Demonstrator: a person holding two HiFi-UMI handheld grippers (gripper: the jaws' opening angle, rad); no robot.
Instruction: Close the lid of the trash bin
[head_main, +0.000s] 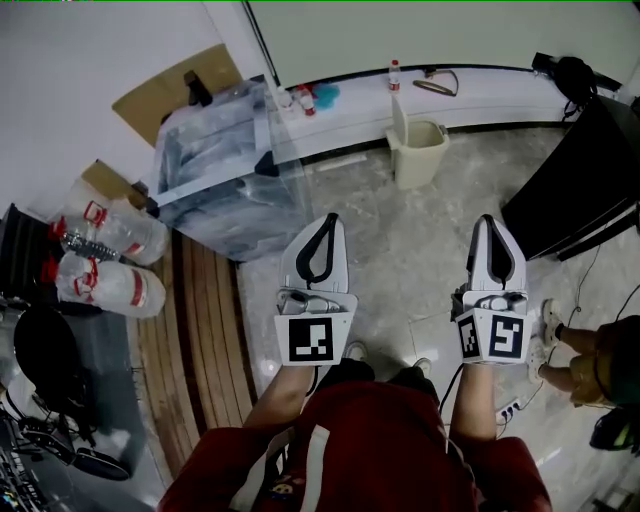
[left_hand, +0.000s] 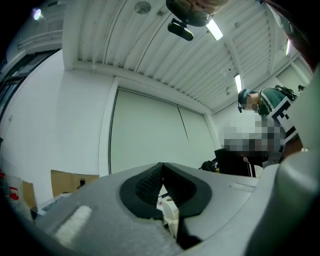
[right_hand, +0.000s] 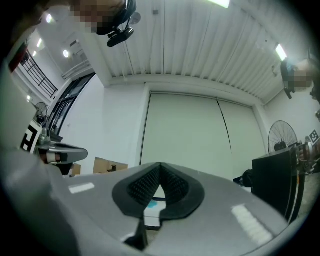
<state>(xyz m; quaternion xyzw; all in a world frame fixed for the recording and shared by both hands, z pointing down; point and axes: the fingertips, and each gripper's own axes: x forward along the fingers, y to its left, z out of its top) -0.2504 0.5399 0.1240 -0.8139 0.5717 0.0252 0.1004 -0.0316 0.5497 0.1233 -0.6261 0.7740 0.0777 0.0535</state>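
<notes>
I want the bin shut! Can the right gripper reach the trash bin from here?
Probably not yet. The right gripper is well short of the trash bin; only floor lies between them, so nothing blocks the way.

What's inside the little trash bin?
The trash bin stands open, its lid up. Only a pale bit of inside shows; its walls hide the bottom, so contents can't be seen.

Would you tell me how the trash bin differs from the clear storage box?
The trash bin is small, beige and opaque; the storage box is much larger and see-through. The trash bin's lid stands upright, open; the storage box is shut. Both stand on the floor.
</notes>
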